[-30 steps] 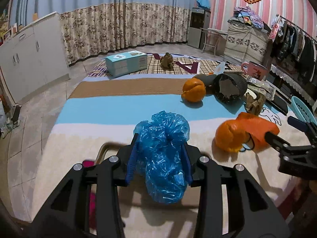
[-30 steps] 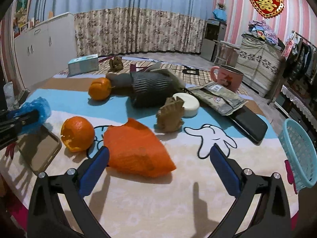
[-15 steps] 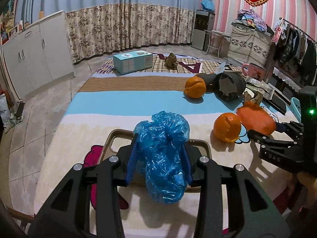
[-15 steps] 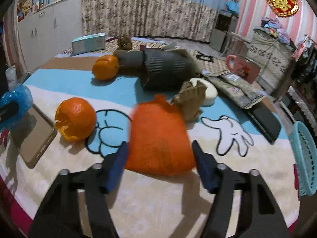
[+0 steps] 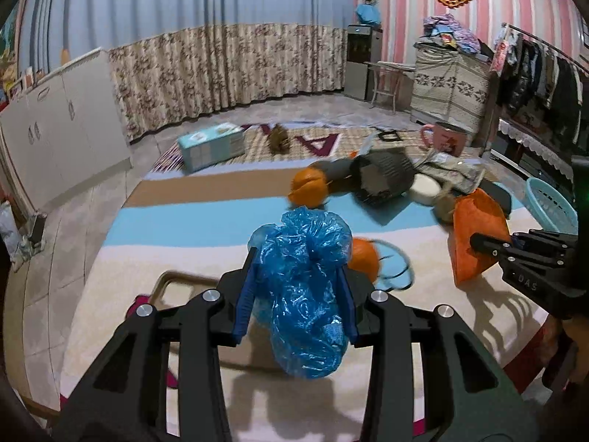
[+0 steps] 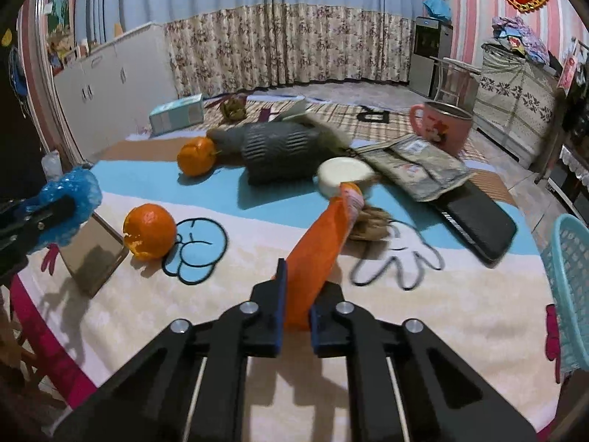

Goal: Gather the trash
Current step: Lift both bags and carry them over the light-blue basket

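Observation:
My left gripper (image 5: 298, 269) is shut on a crumpled blue plastic bag (image 5: 305, 294), held above the near edge of the blanket-covered table (image 5: 206, 221). An orange plastic bag (image 6: 320, 235) stands squeezed thin and tilted between the pads of my right gripper (image 6: 300, 294), whose jaws are closing on it. In the left wrist view the same orange bag (image 5: 475, 228) sits at the right, pinched by the right gripper (image 5: 478, 241). The right wrist view shows the blue bag (image 6: 73, 188) at the far left.
A peeled orange (image 6: 149, 232) lies beside a phone (image 6: 94, 254); a second orange (image 6: 197, 156) rests against a grey knitted item (image 6: 283, 147). A white lid (image 6: 344, 176), black wallet (image 6: 475, 217), pink mug (image 6: 441, 129) and tissue box (image 6: 176, 112) lie further back. A teal basket (image 6: 570, 280) stands at the right edge.
The right jaws went from wide open around the orange bag to closed on it, pinching it narrow and tipping it up. The left gripper drifted right and up with the blue bag.

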